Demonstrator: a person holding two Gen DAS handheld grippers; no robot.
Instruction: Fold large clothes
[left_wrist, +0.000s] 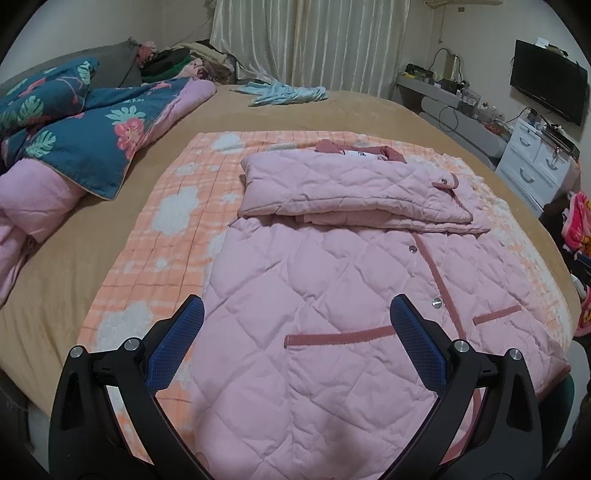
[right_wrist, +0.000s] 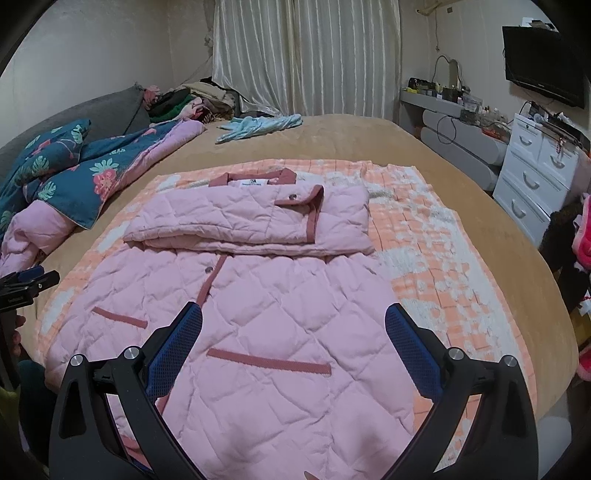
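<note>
The pink quilted jacket (left_wrist: 325, 295) lies front-up on an orange checked blanket (left_wrist: 166, 236) spread over the tan bed (left_wrist: 92, 221), with its sleeves folded across the chest into a band at 12 o'clock and its hem hanging toward the near edge at 6 o'clock. Its long axis runs from 6 to 12, straight away from both tools, so the coming fold, as I judge it, is hem up toward the collar. The left gripper (left_wrist: 297, 336) hovers with its blue pads spread wide and nothing between them, over the jacket's lower left panel just beside the left edge at 9 o'clock. The right gripper (right_wrist: 293, 341) is likewise spread and empty, above the lower right panel with the far pocket trim (right_wrist: 269, 361) between its fingers. Both stand about equally near the hem; the left tool also shows at 9 o'clock in the right view. Neither appears to touch the cloth, though the fisheye makes that hard to be sure of. A white neck label (right_wrist: 252, 182) sits inside the dark pink collar at 12 o'clock, carrying a small emblem and a line of print too small to read. The snap buttons (left_wrist: 437, 302) bear embossed lettering, also illegible.
</note>
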